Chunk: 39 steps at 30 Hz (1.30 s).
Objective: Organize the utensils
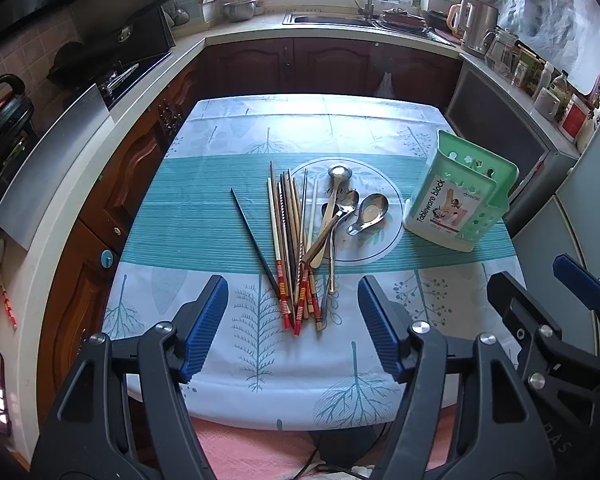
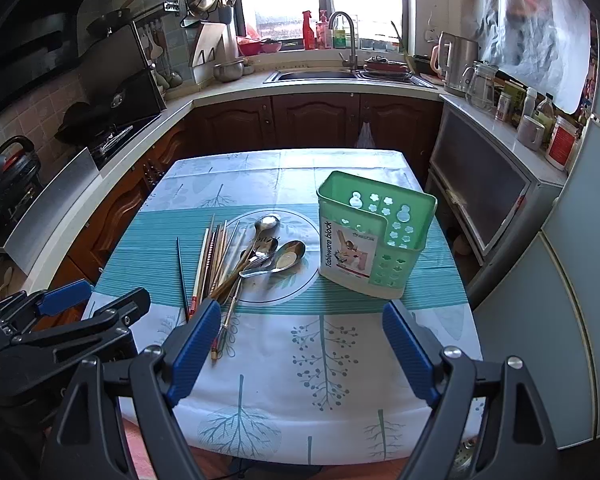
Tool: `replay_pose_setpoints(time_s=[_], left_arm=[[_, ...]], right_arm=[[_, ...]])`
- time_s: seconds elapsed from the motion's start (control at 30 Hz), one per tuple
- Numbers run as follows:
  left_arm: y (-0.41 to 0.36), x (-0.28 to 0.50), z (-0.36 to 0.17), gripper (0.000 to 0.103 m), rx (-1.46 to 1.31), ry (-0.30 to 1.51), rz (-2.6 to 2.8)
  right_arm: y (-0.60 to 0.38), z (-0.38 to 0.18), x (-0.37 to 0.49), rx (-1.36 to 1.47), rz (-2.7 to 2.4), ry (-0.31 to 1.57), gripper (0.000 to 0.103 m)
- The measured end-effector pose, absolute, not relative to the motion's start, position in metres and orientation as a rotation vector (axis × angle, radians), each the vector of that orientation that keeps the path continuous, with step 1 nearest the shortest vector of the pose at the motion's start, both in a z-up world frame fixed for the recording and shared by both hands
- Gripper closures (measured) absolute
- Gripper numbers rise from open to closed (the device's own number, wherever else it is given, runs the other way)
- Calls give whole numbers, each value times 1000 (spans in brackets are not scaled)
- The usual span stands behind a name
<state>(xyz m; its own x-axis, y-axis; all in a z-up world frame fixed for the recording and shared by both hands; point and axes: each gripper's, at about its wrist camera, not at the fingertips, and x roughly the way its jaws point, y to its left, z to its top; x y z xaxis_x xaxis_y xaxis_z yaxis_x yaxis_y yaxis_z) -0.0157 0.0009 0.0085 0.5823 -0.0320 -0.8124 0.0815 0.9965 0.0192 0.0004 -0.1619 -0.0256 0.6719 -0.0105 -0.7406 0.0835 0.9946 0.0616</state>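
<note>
Right up close, the left gripper [image 1: 292, 320] hangs over the near edge of the table [image 1: 204, 396], its blue fingers [image 1: 204, 328] spread wide apart with nothing between them. Beside it, the right gripper [image 2: 300, 348] sits just the same: fingers [image 2: 408, 352] well apart, empty, hovering above the leaf-printed tablecloth [image 2: 340, 380].

Ahead of the left gripper lies the bundle of chopsticks [image 1: 290, 248], fanned out roughly lengthwise on the teal stripe, their red-banded ends pointing back toward the camera. One dark chopstick [image 1: 254, 240] lies a little apart on the left of the pile (angled in toward the rest at its near end).

Touching the chopsticks on the right are the spoons [image 1: 348, 212], piled over each other: a long-handled ladle-like one [image 1: 334, 196], a smaller metal spoon, and a short wide soup spoon [image 1: 370, 212] with its bowl facing up.

Further right, near the spoons but not touching them, the green utensil holder [image 2: 374, 236] stands upright on the table, its label reading "Tableware block" turned toward the grippers. Its compartments look empty from the right wrist view.
</note>
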Motion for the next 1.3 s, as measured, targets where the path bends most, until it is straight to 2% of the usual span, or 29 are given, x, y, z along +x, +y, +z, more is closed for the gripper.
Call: replay_pose_setpoints(time_s=[0.8, 1.13, 1.3], left_arm=[[14, -35, 31, 37, 71, 929, -55], [13, -18, 13, 37, 84, 975, -135], [13, -8, 11, 37, 72, 928, -163]], right_arm=[[-158, -5, -13, 90, -33, 792, 19], [-158, -19, -3, 92, -31, 834, 20], [-158, -26, 10, 103, -14, 863, 20]])
